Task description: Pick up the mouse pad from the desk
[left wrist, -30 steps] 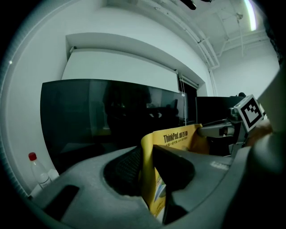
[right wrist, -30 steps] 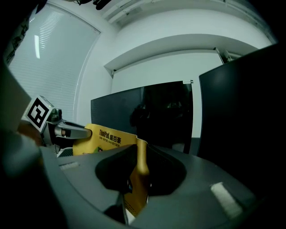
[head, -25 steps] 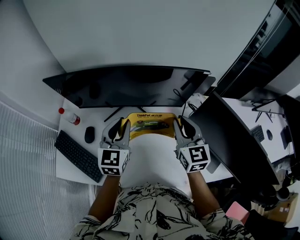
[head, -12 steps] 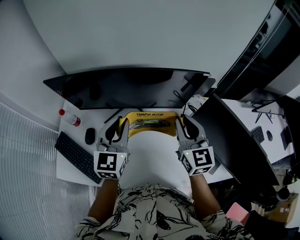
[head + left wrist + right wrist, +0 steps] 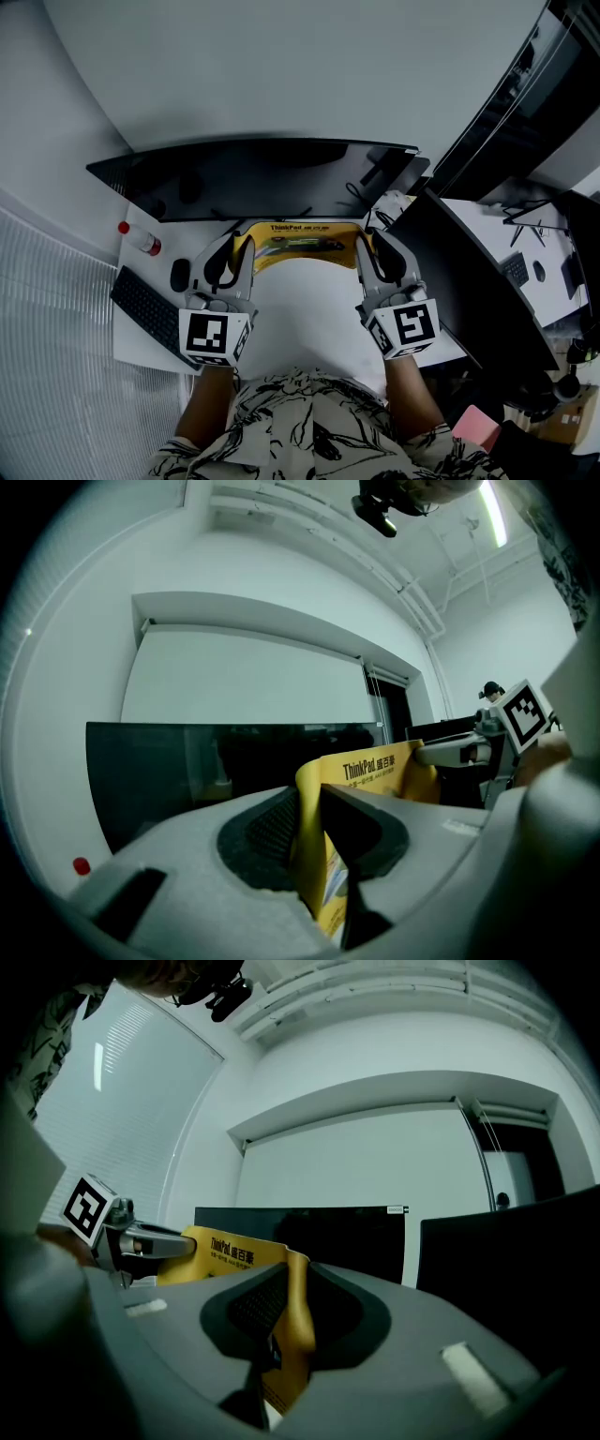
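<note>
Head view gives me the yellow rectangular printed mouse pad point(image 5: 295, 246) stretched between both grippers, just in front of the wide black curved monitor point(image 5: 262, 178). The left gripper point(image 5: 242, 255) is clamped on the pad's left edge; the left gripper view shows the yellow sheet pinched between its dark ribbed pads. The right gripper point(image 5: 364, 251) bites the opposite edge the same way. The pad bows a little between the two. It looks raised off the white surface point(image 5: 187, 239) below the monitor, though I cannot see its near edge. I judge this to be the lift itself, with the grasp done and the task close to complete. Next I would raise both grippers together at an even spacing, so the pad neither slips nor buckles, and stay clear of the monitor's lower edge.
</note>
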A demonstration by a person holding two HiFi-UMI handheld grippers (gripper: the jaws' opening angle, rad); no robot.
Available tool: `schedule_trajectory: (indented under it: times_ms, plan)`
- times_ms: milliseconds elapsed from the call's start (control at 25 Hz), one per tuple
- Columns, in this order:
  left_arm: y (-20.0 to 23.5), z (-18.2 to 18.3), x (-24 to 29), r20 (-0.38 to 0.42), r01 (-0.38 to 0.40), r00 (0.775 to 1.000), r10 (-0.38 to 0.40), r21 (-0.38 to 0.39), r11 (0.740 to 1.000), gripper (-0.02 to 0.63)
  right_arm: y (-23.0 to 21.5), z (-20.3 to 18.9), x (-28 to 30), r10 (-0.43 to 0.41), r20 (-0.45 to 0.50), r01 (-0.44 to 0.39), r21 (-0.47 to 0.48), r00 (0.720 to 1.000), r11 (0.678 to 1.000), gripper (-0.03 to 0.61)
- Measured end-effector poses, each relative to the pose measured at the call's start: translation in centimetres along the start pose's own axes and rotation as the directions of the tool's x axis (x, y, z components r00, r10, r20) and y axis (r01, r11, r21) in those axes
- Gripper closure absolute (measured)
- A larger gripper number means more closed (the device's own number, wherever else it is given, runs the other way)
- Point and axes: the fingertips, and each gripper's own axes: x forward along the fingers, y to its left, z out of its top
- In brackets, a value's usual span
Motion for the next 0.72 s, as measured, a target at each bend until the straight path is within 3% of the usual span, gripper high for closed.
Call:
schedule_trajectory:
  times_ms: [480, 720]
  plan:
    - [-0.2, 2.8, -0.7, 0.044, 0.002, 0.999, -0.005, 0.062, 0.998, 0.534, 0.1, 2.8, -0.7, 0.002, 0.053, -0.001, -0.014, 0.999, 1.0, 0.499]
    - [-0.3, 3.3, -0.7, 0.065, 0.009, 0.998, -0.011, 0.045, 0.999, 0.534, 0.0, 3.6, -1.0, -0.001, 0.073, 0.003, -0.018, 0.997, 1.0, 0.499]
